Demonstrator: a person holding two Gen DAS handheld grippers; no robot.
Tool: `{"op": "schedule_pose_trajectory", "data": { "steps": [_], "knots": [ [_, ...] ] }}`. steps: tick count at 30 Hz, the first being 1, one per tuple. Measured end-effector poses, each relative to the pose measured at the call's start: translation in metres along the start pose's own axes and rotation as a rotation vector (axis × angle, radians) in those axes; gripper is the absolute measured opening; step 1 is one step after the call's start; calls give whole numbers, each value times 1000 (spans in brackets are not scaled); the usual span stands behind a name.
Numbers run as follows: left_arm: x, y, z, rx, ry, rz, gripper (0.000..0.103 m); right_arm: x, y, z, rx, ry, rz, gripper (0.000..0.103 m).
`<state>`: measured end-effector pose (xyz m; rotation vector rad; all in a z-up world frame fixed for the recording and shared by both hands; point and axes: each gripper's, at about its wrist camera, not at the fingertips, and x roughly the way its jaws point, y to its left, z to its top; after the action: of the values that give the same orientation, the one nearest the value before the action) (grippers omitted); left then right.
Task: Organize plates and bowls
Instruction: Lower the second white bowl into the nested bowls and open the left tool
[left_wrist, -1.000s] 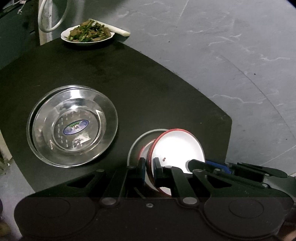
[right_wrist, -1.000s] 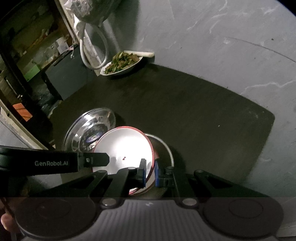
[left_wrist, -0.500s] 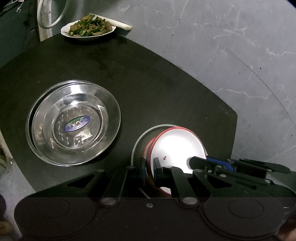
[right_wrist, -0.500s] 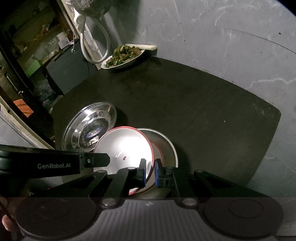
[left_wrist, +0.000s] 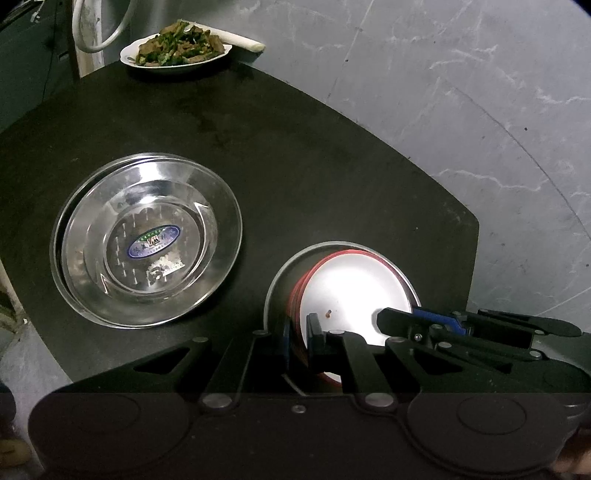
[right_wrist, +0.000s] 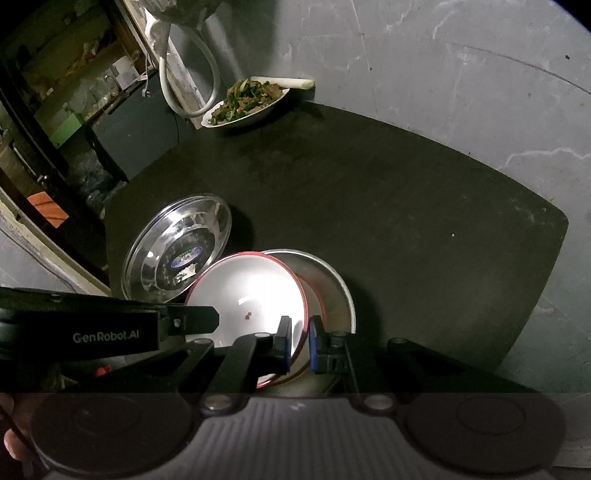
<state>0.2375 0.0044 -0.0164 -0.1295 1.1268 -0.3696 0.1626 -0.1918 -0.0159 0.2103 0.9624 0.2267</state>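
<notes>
Two grippers on one dish rn. My left gripper (left_wrist: 298, 341) is pinched on the near-left rim of the red-rimmed white bowl (left_wrist: 354, 288), one finger outside the rim, one inside. My right gripper (right_wrist: 298, 341) is clamped on the same bowl's opposite edge, red rim sandwiched between the blue pads (right_wrist: 314, 343). Both sets of fingers are squeezed about as tight as they go w/ just the thin rim between them.

That bowl sits tilted over a metal pan (left_wrist: 280, 280), near the front edge of the black table (left_wrist: 295, 147). At least one more red rim peeks out under it on the left side, so prob a stack nested in there, but I can't tell how many. Tiny brown speck on the white inside of the top bowl.

Left of the pan, close but not touching afaict, are the steel plates (left_wrist: 147, 240): looks like two stacked, w/ an oval blue sticker in the middle of the top one. Way at the far corner of the table there's a white plate of green veg & brown stuff (left_wrist: 177, 51), well apart from everything else. A white hose (right_wrist: 184, 92) loops down behind it by the grey wall.

From the right cam I see the left gripper body crossing the frame, "GenRobot.AI" printed on it.
</notes>
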Motion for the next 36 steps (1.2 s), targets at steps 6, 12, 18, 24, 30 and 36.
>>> {"op": "schedule_pose_trajectory", "data": {
  "steps": [6,12,18,24,30,36],
  "knots": [
    [2,0,0,-2,5,2,9,1,0,1,0,3,2,11],
    [4,-1,1,1,8,5,10,0,0,0,-5,6,2,12],
    [4,-1,2,5,13,6,10,-1,0,0,-15,8,5,12],
    [4,-1,2,6,15,8,14,-3,1,0,-28,5,-1,18],
    [2,0,2,6,12,6,14,-2,-1,-1,-30,7,6,20],
    [-6,0,3,10,-11,14,25,-10,-2,-3,-44,-9,13,23]
  ]
}}
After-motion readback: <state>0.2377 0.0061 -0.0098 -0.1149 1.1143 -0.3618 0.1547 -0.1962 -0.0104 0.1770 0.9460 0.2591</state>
